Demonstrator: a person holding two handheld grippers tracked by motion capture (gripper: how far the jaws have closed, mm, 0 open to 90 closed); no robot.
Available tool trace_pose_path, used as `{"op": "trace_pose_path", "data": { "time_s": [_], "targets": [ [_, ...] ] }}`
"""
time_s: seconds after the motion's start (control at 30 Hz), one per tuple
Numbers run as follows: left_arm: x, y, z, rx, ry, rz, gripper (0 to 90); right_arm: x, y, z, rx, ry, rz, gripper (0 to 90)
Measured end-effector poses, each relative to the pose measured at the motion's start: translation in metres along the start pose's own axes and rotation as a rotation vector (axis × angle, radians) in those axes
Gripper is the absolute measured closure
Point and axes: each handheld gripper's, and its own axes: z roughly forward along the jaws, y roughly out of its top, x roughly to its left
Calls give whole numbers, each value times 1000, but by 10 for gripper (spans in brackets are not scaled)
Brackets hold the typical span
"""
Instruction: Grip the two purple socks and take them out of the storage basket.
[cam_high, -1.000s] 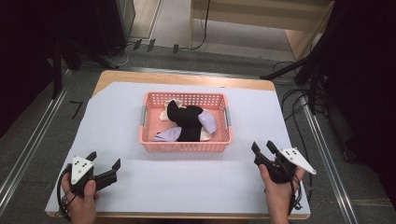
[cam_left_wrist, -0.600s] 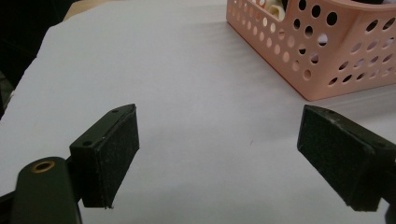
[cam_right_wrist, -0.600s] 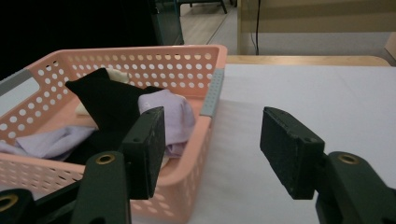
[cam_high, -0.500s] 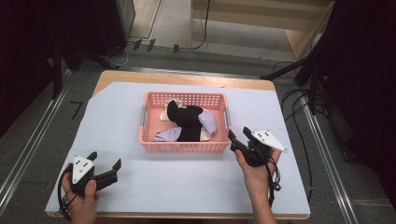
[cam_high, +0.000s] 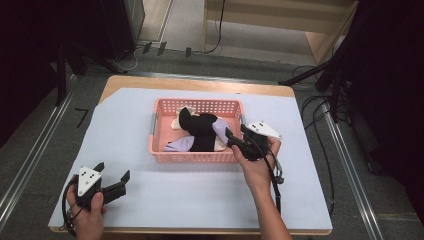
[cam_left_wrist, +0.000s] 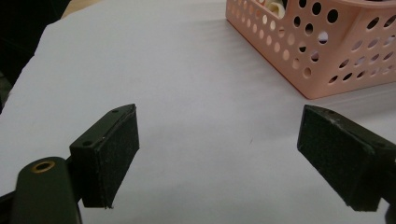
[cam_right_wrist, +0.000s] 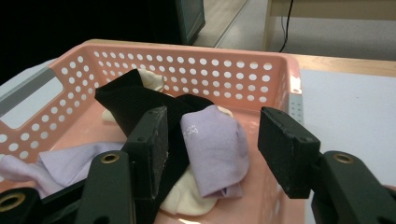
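1. We see a pink perforated basket (cam_high: 197, 155) at the middle of a table covered by a pale sheet (cam_high: 125, 130). Socks lie heaped inside it: a black sock (cam_right_wrist: 126, 100), a lilac sock (cam_right_wrist: 217, 149) and cream socks (cam_right_wrist: 187, 198).
2. Our right gripper (cam_high: 235, 139) reaches over the basket's right near corner, jaws spread and holding nothing.
3. In the right gripper view the folded lilac sock lies straight ahead between the two jaws, just beyond and below them. Its long axis runs roughly along the line of reach, toward the far wall.
4. The right hand is much the nearer one. We judge that a short lowering would bring the jaws around the lilac sock.
5. The basket's right wall (cam_right_wrist: 292, 95) stands close beside one jaw, so sideways room is tight there; above the heap the way is open.
6. Our left gripper (cam_high: 112, 177) rests well apart near the table's near left corner, jaws spread wide over bare sheet.
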Motion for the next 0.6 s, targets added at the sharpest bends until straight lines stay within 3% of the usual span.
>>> {"op": "trace_pose_path", "data": {
  "time_s": [0.1,0.33,0.4,0.6],
  "targets": [
    [0,0,0,5,0,3,138,5,3,13,37,10,-9,466],
    [-1,0,1,7,3,5,138,12,7,31,45,7,-5,535],
    [-1,0,1,10,1,12,137,15,10,42,54,-32,-11,545],
    [-1,0,1,9,2,12,138,14,9,63,128,-64,-9,564]
  ]
}}
